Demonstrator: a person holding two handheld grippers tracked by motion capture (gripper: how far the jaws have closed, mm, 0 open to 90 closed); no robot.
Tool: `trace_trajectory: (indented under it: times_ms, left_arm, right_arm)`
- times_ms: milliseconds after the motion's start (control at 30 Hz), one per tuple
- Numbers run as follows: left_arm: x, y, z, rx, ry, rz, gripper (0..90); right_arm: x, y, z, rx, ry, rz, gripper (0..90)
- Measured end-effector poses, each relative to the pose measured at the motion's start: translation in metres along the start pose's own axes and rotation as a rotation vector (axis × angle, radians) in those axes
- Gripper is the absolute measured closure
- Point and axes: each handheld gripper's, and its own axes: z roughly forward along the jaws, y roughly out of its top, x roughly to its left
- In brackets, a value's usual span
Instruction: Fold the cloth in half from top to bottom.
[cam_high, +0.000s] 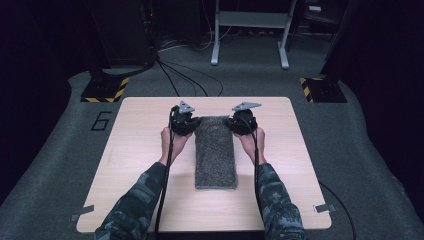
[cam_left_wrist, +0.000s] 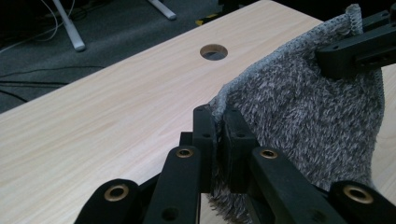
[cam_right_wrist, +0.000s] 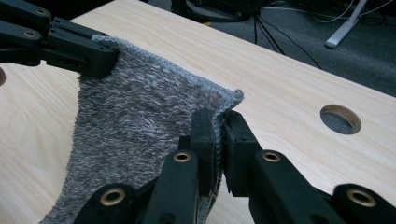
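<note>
At the middle of the counter (cam_high: 145, 150) lies a long grey fluffy towel with a knitted edge (cam_high: 215, 150), stretched lengthwise away from the person, its near end flat on the pale wood and its far end raised off the surface. That far end is held at its two corners. The left gripper (cam_high: 186, 121) has its black jaws pressed together on the left corner, the cloth pinched in the narrow gap between the pads, as the left gripper view (cam_left_wrist: 219, 130) shows. The right gripper (cam_high: 241, 121) does the same on the right corner, jaws all but closed with the hem squeezed between them (cam_right_wrist: 218, 128). Holding both corners at once keeps the far edge taut between the two hands, so I judge the end can be lifted evenly and carried toward the near end for a fold without the pile sagging or twisting.

Farther out, a round cable hole in the wooden top (cam_left_wrist: 214, 52) sits beyond the towel; it looks dark and I can see nothing lodged in it. Nothing on the counter serves as a container. Beyond its far edge, black cables (cam_high: 180, 75) trail over grey carpet toward a white metal frame (cam_high: 250, 30).
</note>
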Motion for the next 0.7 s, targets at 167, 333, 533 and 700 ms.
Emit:
trace_trajectory:
  times_ms: [167, 333, 533, 700]
  left_arm:
    - [0.0, -0.001, -0.004, -0.002, -0.01, -0.006, 85.2]
    - [-0.004, -0.007, -0.006, -0.003, -0.03, 0.002, 85.2]
    - [-0.011, -0.01, -0.009, -0.008, -0.046, 0.014, 85.1]
    - [-0.016, -0.015, -0.013, -0.009, -0.074, 0.011, 85.1]
  right_arm:
    - [0.004, 0.0, -0.002, -0.001, 0.007, -0.008, 83.8]
    - [0.005, -0.006, -0.004, 0.006, 0.014, -0.017, 83.7]
    - [0.004, -0.013, -0.009, -0.003, 0.024, -0.022, 83.4]
    - [0.007, -0.019, -0.014, -0.012, 0.031, -0.033, 83.0]
